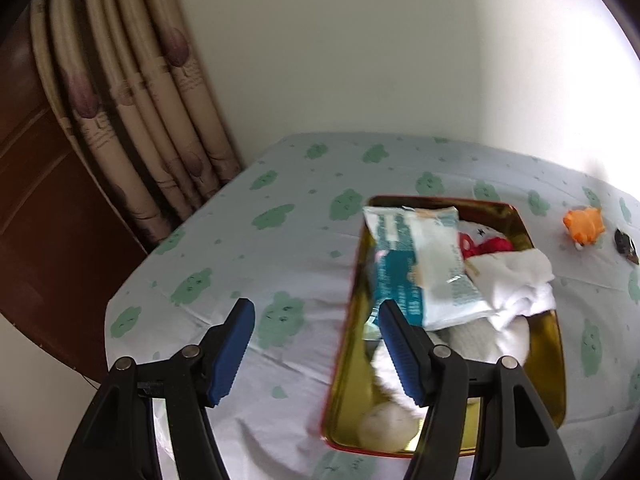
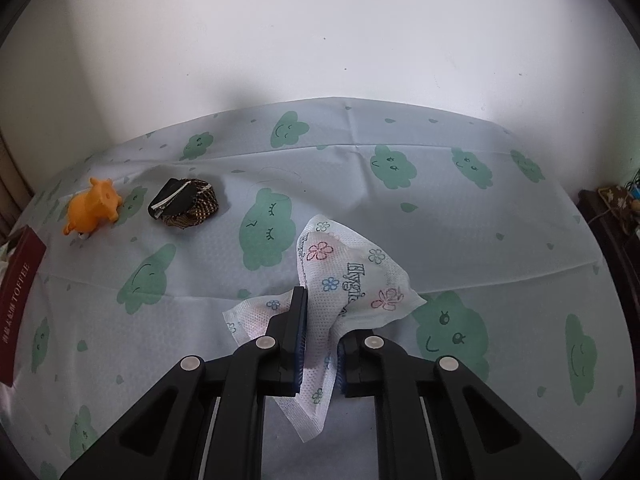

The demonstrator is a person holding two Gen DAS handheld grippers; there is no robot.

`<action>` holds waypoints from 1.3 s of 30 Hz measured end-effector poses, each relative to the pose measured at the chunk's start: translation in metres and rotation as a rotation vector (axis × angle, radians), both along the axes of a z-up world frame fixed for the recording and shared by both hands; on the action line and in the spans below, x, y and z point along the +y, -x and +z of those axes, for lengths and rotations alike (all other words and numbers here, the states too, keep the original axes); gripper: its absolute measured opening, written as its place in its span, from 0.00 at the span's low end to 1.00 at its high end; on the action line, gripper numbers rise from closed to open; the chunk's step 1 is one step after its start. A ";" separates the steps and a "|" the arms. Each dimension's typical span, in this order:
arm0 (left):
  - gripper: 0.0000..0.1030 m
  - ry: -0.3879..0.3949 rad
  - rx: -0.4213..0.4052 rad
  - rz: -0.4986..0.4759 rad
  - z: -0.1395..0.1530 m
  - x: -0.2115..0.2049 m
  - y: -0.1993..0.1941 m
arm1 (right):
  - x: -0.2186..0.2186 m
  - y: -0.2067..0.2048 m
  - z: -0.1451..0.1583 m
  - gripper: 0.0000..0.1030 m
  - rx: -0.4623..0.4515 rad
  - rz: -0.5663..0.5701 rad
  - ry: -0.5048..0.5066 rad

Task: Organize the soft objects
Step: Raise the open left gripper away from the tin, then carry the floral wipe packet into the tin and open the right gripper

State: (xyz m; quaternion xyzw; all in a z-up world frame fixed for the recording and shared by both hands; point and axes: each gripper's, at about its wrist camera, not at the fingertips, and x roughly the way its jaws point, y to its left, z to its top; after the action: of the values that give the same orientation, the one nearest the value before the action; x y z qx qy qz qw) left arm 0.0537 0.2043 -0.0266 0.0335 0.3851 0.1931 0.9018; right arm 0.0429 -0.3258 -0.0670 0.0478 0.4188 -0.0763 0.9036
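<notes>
Right gripper point(image 2: 318, 340) is clenched on the thin white flower-printed non-woven sachet point(image 2: 352, 280), near-centre of the cloud-print sheet point(image 2: 460, 208); it looks light and floppy, so a mid-body pinch suits it, not an edge. Left gripper point(image 1: 316, 344) hangs released w/ nothing between its pads, just left of the gold-lined red tin point(image 1: 548, 340) already holding soft items; orange toy animal point(image 2: 92, 208) and dark woven pouch point(image 2: 184, 204) lie far left.

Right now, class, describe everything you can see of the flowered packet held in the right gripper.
The flowered packet is a thin, soft white wrapper with a fine dotted, non-woven look, printed with small red, blue and green flower outlines and some dark lettering. It is crumpled and folded, with corners sticking out left, right and downward. The right gripper is shut on its middle, blue pads pinching it. It sits just over the cloud-print sheet; whether it touches the sheet cannot be told.
</notes>
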 end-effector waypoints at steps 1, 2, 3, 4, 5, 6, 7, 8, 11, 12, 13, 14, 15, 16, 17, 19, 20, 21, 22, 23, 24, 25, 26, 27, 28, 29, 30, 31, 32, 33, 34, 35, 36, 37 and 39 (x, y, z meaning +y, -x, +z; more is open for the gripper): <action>0.64 -0.002 -0.014 0.011 0.000 0.003 0.003 | 0.002 0.000 0.001 0.11 0.001 0.003 0.006; 0.64 -0.001 -0.033 0.019 0.001 0.007 0.007 | 0.003 0.001 0.003 0.10 0.003 0.006 0.012; 0.64 -0.001 -0.040 0.023 0.000 0.009 0.008 | 0.005 0.001 0.005 0.10 0.004 0.009 0.017; 0.64 -0.006 -0.044 0.035 0.000 0.011 0.010 | 0.006 0.002 0.008 0.10 0.003 0.009 0.021; 0.64 -0.013 -0.049 0.047 -0.002 0.014 0.011 | 0.008 0.002 0.011 0.10 0.000 0.011 0.025; 0.64 -0.015 -0.052 0.051 -0.002 0.015 0.013 | 0.011 0.003 0.014 0.10 -0.001 0.016 0.026; 0.64 -0.016 -0.059 0.057 -0.003 0.017 0.014 | 0.014 0.004 0.019 0.10 -0.006 0.021 0.031; 0.64 -0.013 -0.067 0.067 -0.004 0.018 0.015 | 0.017 0.004 0.023 0.10 -0.011 0.028 0.037; 0.64 0.008 -0.084 0.082 -0.007 0.022 0.018 | 0.032 0.003 0.034 0.10 -0.020 0.062 0.047; 0.64 0.011 -0.087 0.084 -0.008 0.023 0.019 | 0.039 0.003 0.039 0.10 -0.025 0.078 0.052; 0.64 0.009 -0.090 0.086 -0.009 0.024 0.019 | 0.045 0.003 0.042 0.10 -0.027 0.094 0.053; 0.64 0.000 -0.095 0.094 -0.010 0.026 0.021 | 0.053 0.004 0.046 0.10 -0.033 0.112 0.049; 0.64 -0.003 -0.100 0.097 -0.011 0.027 0.023 | 0.063 0.005 0.050 0.10 -0.040 0.134 0.039; 0.64 -0.002 -0.107 0.099 -0.011 0.029 0.025 | 0.072 0.005 0.053 0.10 -0.042 0.157 0.032; 0.64 0.002 -0.110 0.106 -0.011 0.031 0.027 | 0.082 0.004 0.054 0.10 -0.046 0.178 0.029; 0.64 0.034 -0.122 0.109 -0.012 0.037 0.030 | 0.104 0.004 0.059 0.10 -0.053 0.231 0.021; 0.64 0.051 -0.124 0.117 -0.012 0.041 0.032 | 0.118 0.004 0.061 0.10 -0.053 0.263 0.018; 0.64 0.060 -0.133 0.120 -0.012 0.043 0.034 | 0.131 0.004 0.062 0.10 -0.055 0.291 0.013; 0.64 0.065 -0.141 0.123 -0.012 0.045 0.036 | 0.146 0.004 0.064 0.10 -0.056 0.327 0.005; 0.64 0.068 -0.145 0.133 -0.011 0.048 0.038 | 0.158 0.003 0.065 0.10 -0.056 0.355 0.000; 0.64 0.065 -0.153 0.133 -0.011 0.048 0.039 | 0.172 0.003 0.066 0.10 -0.058 0.385 -0.004; 0.64 0.062 -0.158 0.132 -0.010 0.049 0.040 | 0.189 0.003 0.067 0.10 -0.058 0.425 -0.012; 0.64 0.061 -0.156 0.138 -0.010 0.050 0.041 | 0.202 0.004 0.068 0.10 -0.055 0.455 -0.015; 0.64 0.072 -0.155 0.136 -0.011 0.051 0.042 | 0.217 0.004 0.069 0.10 -0.056 0.487 -0.015; 0.64 0.078 -0.155 0.133 -0.011 0.052 0.042 | 0.231 0.004 0.069 0.10 -0.058 0.516 -0.014; 0.64 0.075 -0.150 0.140 -0.012 0.053 0.043 | 0.246 0.005 0.070 0.10 -0.058 0.546 -0.014; 0.64 0.074 -0.146 0.143 -0.012 0.053 0.043 | 0.260 0.005 0.070 0.10 -0.059 0.576 -0.019; 0.64 0.080 -0.143 0.146 -0.013 0.055 0.043 | 0.273 0.005 0.069 0.10 -0.058 0.601 -0.026; 0.64 0.095 -0.140 0.152 -0.014 0.058 0.044 | 0.283 0.008 0.069 0.10 -0.056 0.622 -0.031; 0.64 0.106 -0.139 0.155 -0.014 0.060 0.044 | 0.296 0.008 0.068 0.10 -0.052 0.649 -0.037; 0.64 0.121 -0.137 0.157 -0.015 0.062 0.045 | 0.308 0.009 0.067 0.10 -0.049 0.670 -0.043; 0.64 0.132 -0.137 0.163 -0.016 0.065 0.045 | 0.317 0.010 0.066 0.10 -0.045 0.688 -0.048; 0.64 0.140 -0.140 0.168 -0.017 0.066 0.046 | 0.328 0.011 0.064 0.10 -0.042 0.709 -0.054; 0.64 0.151 -0.149 0.168 -0.017 0.068 0.047 | 0.336 0.011 0.062 0.10 -0.039 0.724 -0.058; 0.64 0.161 -0.159 0.164 -0.017 0.071 0.049 | 0.354 0.010 0.056 0.10 -0.029 0.754 -0.061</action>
State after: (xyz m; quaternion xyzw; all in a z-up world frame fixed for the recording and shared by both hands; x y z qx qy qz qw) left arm 0.0051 0.2751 -0.0437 -0.0861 0.3283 0.2368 0.9104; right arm 0.0329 0.0286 -0.0106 -0.0816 0.3963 0.2747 0.8723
